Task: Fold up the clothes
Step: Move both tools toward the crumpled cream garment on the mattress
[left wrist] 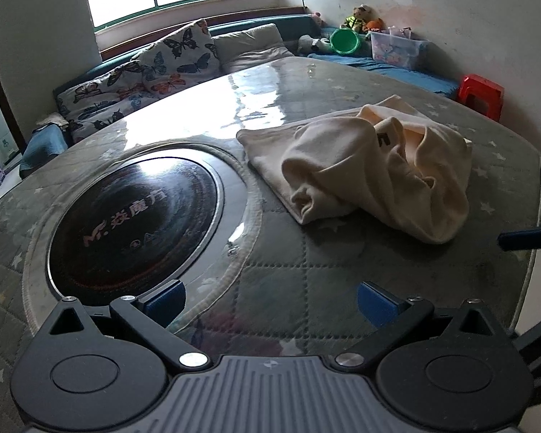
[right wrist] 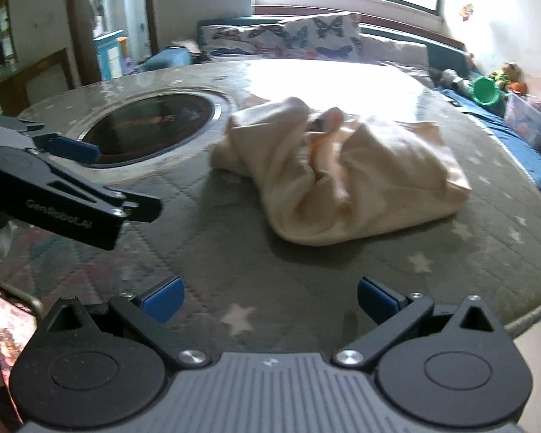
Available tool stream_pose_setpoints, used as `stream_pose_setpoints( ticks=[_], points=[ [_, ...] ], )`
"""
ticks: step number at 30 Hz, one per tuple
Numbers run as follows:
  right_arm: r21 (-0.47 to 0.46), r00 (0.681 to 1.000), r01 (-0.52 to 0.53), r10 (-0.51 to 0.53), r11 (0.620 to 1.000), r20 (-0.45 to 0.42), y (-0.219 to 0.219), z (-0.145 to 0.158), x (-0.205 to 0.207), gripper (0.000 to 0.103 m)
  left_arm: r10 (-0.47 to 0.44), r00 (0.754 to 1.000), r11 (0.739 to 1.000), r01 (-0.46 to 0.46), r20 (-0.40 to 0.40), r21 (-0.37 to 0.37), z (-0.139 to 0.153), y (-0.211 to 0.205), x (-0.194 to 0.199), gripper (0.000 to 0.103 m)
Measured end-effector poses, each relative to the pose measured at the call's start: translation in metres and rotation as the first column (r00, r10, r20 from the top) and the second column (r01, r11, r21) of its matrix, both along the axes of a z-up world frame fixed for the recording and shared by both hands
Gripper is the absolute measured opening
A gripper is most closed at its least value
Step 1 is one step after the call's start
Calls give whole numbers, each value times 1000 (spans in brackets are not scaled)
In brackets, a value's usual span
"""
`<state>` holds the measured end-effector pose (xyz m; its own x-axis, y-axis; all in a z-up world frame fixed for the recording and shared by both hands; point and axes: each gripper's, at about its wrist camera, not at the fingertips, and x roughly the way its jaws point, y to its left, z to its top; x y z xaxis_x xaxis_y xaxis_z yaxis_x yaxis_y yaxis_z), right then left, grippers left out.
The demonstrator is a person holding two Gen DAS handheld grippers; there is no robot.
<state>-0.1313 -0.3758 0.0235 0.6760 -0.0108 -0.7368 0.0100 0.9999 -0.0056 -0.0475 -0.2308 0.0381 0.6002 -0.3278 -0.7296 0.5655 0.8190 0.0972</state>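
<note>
A cream garment (left wrist: 364, 169) lies crumpled in a heap on the round quilted table (left wrist: 277, 288); a small black mark shows on a fold near its top. In the right wrist view the same garment (right wrist: 342, 173) sits ahead, blurred. My left gripper (left wrist: 270, 305) is open, hovering over the table short of the garment and to its left, nothing between its blue pads. My right gripper (right wrist: 270, 301) is open too, over the table's near edge in front of the garment. The left gripper's body (right wrist: 65, 195) shows at the left in the right wrist view.
A black round induction plate (left wrist: 133, 220) is set in the table's middle, left of the garment. Beyond the table runs a bench with butterfly cushions (left wrist: 176, 54), toys, a green bucket (left wrist: 344, 41), a clear box and a red stool (left wrist: 481, 95). A phone (right wrist: 9, 335) shows at lower left.
</note>
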Motion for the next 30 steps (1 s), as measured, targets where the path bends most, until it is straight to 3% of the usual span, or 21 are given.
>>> stream_pose_setpoints(
  ticks=[9, 30],
  points=[
    [11, 996, 90, -90, 996, -4, -24, -1, 0, 103, -42, 999, 999, 43, -6, 29, -1, -18, 5, 103],
    [34, 994, 105, -104, 994, -20, -30, -6, 4, 103, -61, 997, 997, 62, -36, 42, 1, -33, 15, 103]
  ],
)
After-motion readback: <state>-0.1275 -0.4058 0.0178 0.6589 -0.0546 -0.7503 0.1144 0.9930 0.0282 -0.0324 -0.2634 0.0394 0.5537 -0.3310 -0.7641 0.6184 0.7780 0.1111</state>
